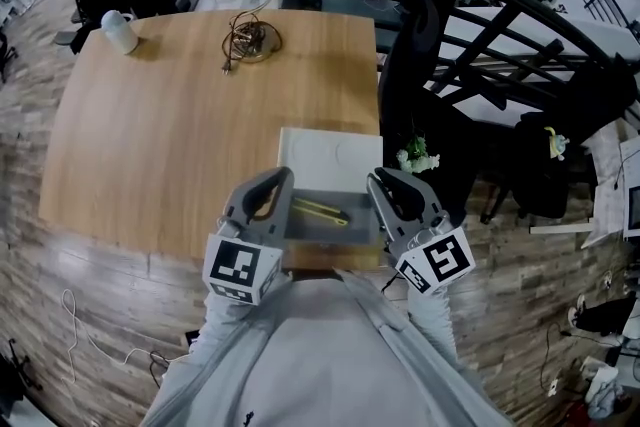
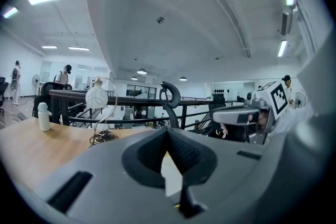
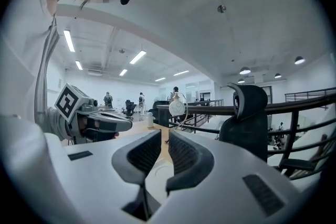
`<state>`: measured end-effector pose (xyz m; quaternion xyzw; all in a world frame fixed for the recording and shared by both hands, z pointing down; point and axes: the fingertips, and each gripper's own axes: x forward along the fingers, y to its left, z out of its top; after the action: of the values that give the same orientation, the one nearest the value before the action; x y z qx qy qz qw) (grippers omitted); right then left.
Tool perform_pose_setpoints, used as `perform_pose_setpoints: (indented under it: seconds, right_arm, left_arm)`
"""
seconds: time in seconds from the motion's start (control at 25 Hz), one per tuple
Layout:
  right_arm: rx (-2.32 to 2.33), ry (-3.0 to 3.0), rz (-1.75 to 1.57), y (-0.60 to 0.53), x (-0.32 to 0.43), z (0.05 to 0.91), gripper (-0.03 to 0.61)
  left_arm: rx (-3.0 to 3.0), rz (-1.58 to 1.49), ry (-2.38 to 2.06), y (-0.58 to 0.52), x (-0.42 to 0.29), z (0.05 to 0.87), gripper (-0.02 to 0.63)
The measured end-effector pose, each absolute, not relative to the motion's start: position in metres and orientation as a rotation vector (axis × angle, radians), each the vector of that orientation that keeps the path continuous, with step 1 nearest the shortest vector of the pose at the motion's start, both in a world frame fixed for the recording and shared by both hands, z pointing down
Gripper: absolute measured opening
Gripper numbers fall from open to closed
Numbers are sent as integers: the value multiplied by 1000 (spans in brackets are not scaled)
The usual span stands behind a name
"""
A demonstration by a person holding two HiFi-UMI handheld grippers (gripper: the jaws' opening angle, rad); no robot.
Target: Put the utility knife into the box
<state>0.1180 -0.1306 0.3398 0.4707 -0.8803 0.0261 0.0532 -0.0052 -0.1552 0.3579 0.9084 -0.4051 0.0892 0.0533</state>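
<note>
The yellow utility knife (image 1: 320, 211) lies inside the open grey box (image 1: 330, 236) at the wooden table's near edge. A white lid (image 1: 330, 155) lies flat just behind the box. My left gripper (image 1: 284, 177) hangs at the box's left rim with its jaws together and nothing in them; in the left gripper view its tips (image 2: 168, 131) meet. My right gripper (image 1: 376, 178) hangs at the box's right rim. In the right gripper view (image 3: 165, 136) a narrow gap shows between its pads, and nothing is in that gap.
A white bottle (image 1: 118, 30) stands at the table's far left. A round lamp with coiled cable (image 1: 250, 40) sits at the far middle. A black office chair (image 1: 430, 25) and a dark railing stand off the right side, with a small flower plant (image 1: 418, 155) below.
</note>
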Motion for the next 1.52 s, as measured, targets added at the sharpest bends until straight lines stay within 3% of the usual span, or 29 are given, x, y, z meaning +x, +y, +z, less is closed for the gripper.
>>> perform_pose_setpoints:
  seconds: [0.32,1.52]
  right_arm:
    - [1569,-2691,79,-124,133,329,17]
    - [1585,-2622,83,-121,143,343,17]
  left_arm:
    - [2748,292,-1202,-155,-1,367,18]
    - [2735,301,-1221,-160,-3,372,18]
